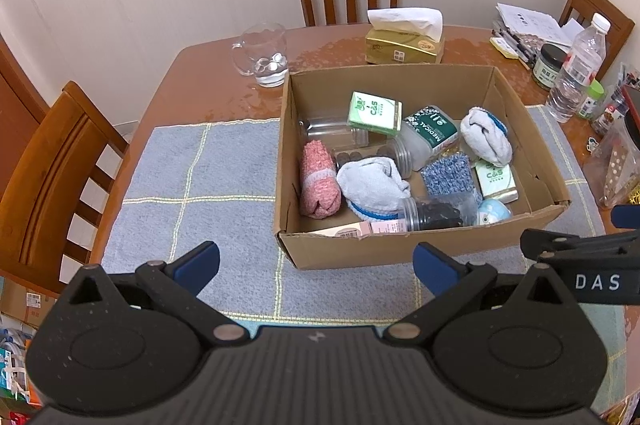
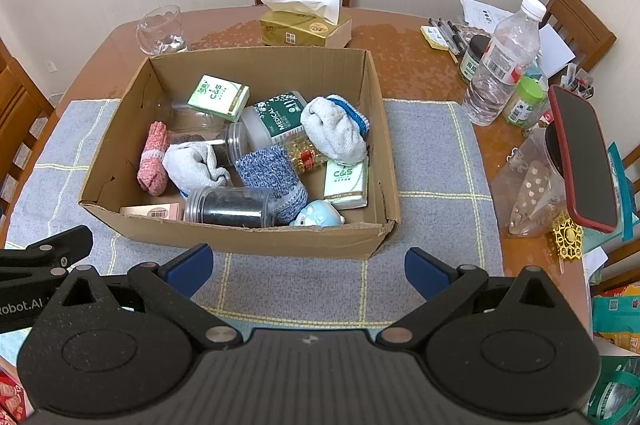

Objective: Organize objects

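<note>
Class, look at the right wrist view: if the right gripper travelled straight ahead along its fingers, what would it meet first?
Most likely the near wall of the cardboard box, since the open right gripper points at it over the grey mat; depth is unclear.

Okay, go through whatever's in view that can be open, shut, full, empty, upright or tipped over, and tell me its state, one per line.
Left gripper: open, empty.
Right gripper: open, empty.
Cardboard box: open-topped, holding items.
Dark-filled jar: lying on its side in the box.
Water bottle: upright, capped.
Glass pitcher: upright, nearly empty.
Tissue box: open, tissue sticking out.
</note>
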The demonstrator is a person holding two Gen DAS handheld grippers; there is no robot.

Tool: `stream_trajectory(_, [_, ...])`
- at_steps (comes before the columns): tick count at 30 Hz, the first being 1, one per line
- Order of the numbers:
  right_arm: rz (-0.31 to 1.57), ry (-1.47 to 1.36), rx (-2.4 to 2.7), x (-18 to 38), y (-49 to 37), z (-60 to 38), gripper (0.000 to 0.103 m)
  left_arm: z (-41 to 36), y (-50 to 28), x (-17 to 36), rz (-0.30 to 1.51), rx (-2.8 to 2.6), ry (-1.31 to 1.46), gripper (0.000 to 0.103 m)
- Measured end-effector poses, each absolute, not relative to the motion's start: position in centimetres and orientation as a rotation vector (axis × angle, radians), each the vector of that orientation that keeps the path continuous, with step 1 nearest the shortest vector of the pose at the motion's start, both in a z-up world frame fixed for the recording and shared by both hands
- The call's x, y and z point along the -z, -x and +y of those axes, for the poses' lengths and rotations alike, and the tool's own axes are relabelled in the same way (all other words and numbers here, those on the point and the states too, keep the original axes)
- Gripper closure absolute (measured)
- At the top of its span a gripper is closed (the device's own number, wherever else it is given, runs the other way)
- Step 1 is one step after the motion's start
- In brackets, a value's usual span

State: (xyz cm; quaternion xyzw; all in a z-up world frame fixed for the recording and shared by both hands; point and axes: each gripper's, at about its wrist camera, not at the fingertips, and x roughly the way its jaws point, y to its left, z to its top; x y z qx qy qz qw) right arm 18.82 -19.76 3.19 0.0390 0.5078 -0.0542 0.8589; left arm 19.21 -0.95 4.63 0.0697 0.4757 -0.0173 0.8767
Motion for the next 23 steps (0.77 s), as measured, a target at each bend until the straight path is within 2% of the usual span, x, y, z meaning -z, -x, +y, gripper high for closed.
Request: stream_trajectory(23, [1.066,-0.089,0.122,-3.26,-18.59,-19.82,0.000,-1.13,-19.17,-4.69,0.991,0.042,-0.164,0.001])
